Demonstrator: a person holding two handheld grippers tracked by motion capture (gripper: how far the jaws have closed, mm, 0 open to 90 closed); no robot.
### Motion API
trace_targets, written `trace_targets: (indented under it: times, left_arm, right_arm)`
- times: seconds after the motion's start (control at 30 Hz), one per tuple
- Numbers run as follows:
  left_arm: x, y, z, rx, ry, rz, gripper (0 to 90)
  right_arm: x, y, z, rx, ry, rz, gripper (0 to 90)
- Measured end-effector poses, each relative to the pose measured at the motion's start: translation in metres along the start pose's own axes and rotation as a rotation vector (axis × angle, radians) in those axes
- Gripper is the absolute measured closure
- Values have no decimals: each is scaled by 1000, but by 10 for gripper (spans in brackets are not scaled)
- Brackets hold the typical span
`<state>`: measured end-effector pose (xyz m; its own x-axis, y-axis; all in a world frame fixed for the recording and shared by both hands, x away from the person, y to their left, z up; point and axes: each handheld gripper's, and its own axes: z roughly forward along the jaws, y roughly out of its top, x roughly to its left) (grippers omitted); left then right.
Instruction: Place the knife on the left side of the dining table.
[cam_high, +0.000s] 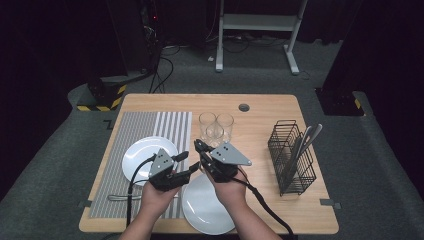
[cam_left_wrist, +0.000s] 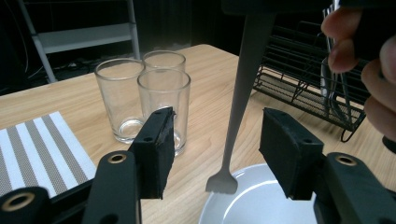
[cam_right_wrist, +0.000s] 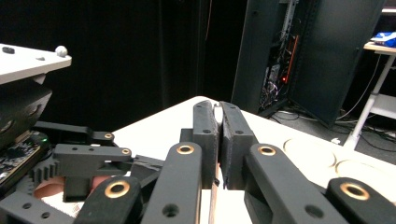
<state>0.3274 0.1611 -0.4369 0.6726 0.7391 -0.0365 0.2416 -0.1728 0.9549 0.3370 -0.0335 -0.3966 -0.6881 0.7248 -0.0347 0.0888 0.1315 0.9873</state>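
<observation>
Looking down from the high view, both tools meet above the near white plate (cam_high: 207, 207) on the worktop (cam_high: 260, 107), the right tool (cam_high: 202, 150) beside the left tool (cam_high: 186, 162). From the left tool view, its jaws stand spread around a hanging fork (cam_left_wrist: 240, 98), untouched, above the plate's rim, glasses (cam_left_wrist: 163, 100) behind. From the right tool view, the right tool's jaws are pressed together, pinching the fork's thin handle.

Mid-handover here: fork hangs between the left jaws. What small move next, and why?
Probably close the left gripper on the fork: its handle hangs between the open jaws, untouched, tines just above the plate, while the right gripper pinches the top.
</observation>
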Motion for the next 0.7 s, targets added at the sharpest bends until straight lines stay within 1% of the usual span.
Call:
trace_targets:
  times: [0.1,0.2,0.33,0.4,0.5,0.57,0.7]
  left_arm:
    - [-1,2,2,-10,-9,-8,462]
    - [-1,3,4,-6,-2,-6,476]
    - [0,4,7,-11,-3,-7,515]
    - [0,4,8,-9,-4,-4,543]
    - [-1,5,8,-20,-13,-7,604]
    - [-1,5,9,-25,-16,-14,628]
    - [-2,6,9,-36,-14,-8,665]
  right_arm:
    - [1,0,1,4,6,3,862]
    - [2,-1,3,8,10,1,861]
    - [4,-3,6,19,17,-1,861]
    - [6,-4,7,23,22,1,861]
    - [7,-5,8,27,28,1,861]
    - [7,-5,8,30,30,4,861]
    - [7,-5,9,32,34,5,861]
